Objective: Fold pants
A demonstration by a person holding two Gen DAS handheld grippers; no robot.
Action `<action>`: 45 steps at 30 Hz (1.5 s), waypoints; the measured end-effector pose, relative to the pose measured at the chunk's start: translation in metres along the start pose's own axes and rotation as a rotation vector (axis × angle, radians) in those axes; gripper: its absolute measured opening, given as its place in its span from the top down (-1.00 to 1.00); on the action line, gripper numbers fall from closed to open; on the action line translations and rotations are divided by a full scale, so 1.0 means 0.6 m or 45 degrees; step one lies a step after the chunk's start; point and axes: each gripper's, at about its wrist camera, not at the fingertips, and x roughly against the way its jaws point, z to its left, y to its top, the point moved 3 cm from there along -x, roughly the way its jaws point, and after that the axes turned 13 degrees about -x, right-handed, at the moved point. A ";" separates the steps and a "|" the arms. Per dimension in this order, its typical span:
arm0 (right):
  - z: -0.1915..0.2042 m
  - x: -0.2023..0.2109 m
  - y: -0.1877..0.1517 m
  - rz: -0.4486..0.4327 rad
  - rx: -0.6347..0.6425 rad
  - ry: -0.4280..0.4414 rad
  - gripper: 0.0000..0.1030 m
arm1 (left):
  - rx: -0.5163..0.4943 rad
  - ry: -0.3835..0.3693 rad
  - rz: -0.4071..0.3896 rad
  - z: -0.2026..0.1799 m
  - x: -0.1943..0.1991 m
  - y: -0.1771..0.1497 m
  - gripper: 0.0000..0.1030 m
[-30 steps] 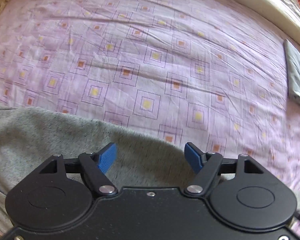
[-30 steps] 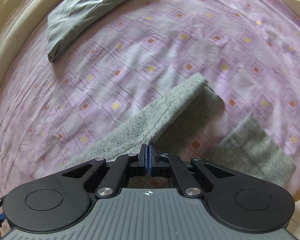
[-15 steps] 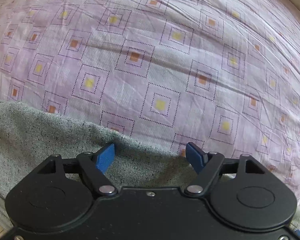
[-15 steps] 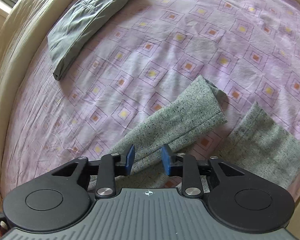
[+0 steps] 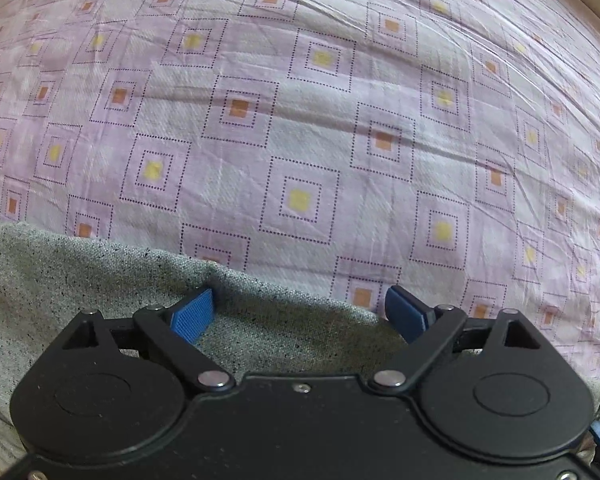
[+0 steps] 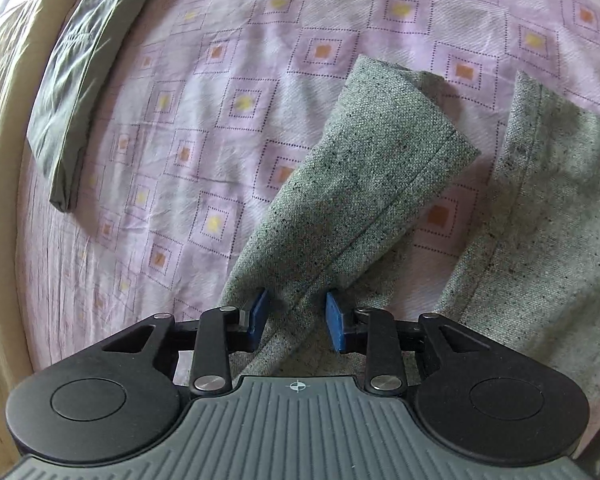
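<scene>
The left gripper (image 5: pixel 299 312) is hovering over the edge of the grey pants (image 5: pixel 80 280), its jaws wide and just opened further, fabric below them but unpinched. Beyond it, only this view is showing unbroken pink patterned bedsheet (image 5: pixel 300 120). The right gripper (image 6: pixel 296 316) is standing with jaws narrowly parted astride a seamed pant leg, pads not pressing. Only the right wrist view is showing both legs splayed apart on the sheet and, farther left, folded dark green pants (image 6: pixel 80 80) lying by the cream bed edge (image 6: pixel 0 160).
</scene>
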 end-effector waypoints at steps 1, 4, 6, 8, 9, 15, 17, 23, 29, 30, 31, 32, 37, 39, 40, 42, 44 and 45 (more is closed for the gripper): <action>0.002 0.008 0.002 -0.022 0.002 0.041 0.92 | 0.016 -0.011 -0.001 0.006 0.002 0.000 -0.78; 0.012 0.025 0.000 -0.051 0.036 0.080 0.93 | 0.084 -0.057 -0.002 0.029 0.001 0.011 -0.80; 0.041 0.051 -0.006 -0.093 0.168 0.118 0.93 | 0.145 -0.095 0.005 0.042 0.001 0.019 -0.87; 0.063 0.065 -0.009 -0.117 0.249 0.132 0.93 | 0.199 -0.116 0.017 0.050 0.000 0.025 -0.90; 0.073 0.072 -0.009 -0.122 0.271 0.144 0.93 | 0.218 -0.116 0.032 0.054 -0.002 0.029 -0.90; 0.124 0.114 -0.008 -0.133 0.354 0.241 0.93 | 0.215 -0.030 0.102 0.056 0.005 0.046 -0.32; 0.140 0.126 -0.010 -0.134 0.400 0.263 0.93 | 0.156 0.019 0.095 0.061 0.018 0.046 0.27; 0.189 0.134 -0.009 -0.121 0.534 0.290 1.00 | 0.127 -0.111 -0.120 0.089 0.098 0.040 0.98; 0.185 0.087 0.003 -0.072 0.555 0.127 0.82 | 0.073 -0.175 -0.359 0.062 0.164 0.049 1.00; 0.182 0.076 0.005 -0.079 0.561 0.085 0.67 | 0.063 -0.176 -0.351 0.057 0.165 0.053 1.00; 0.181 0.066 0.005 -0.092 0.571 0.049 0.59 | 0.052 -0.178 -0.337 0.056 0.167 0.055 1.00; 0.182 0.058 0.003 -0.110 0.581 0.020 0.55 | 0.041 -0.176 -0.321 0.052 0.170 0.052 0.98; 0.232 0.009 -0.015 -0.192 0.684 -0.101 0.37 | 0.056 -0.199 -0.241 0.056 0.146 0.026 0.90; 0.251 -0.019 -0.026 -0.193 0.729 -0.160 0.37 | 0.056 -0.220 -0.211 0.055 0.136 0.014 0.83; 0.251 -0.019 -0.026 -0.193 0.729 -0.160 0.37 | 0.054 -0.224 -0.195 0.054 0.131 0.010 0.72; 0.256 -0.062 -0.039 -0.192 0.803 -0.352 0.37 | 0.054 -0.229 -0.179 0.052 0.124 0.002 0.38; 0.243 -0.077 -0.045 -0.191 0.835 -0.462 0.37 | 0.054 -0.241 -0.174 0.051 0.121 -0.005 0.25; 0.235 -0.079 -0.046 -0.177 0.848 -0.480 0.38 | 0.050 -0.248 -0.170 0.050 0.120 -0.007 0.24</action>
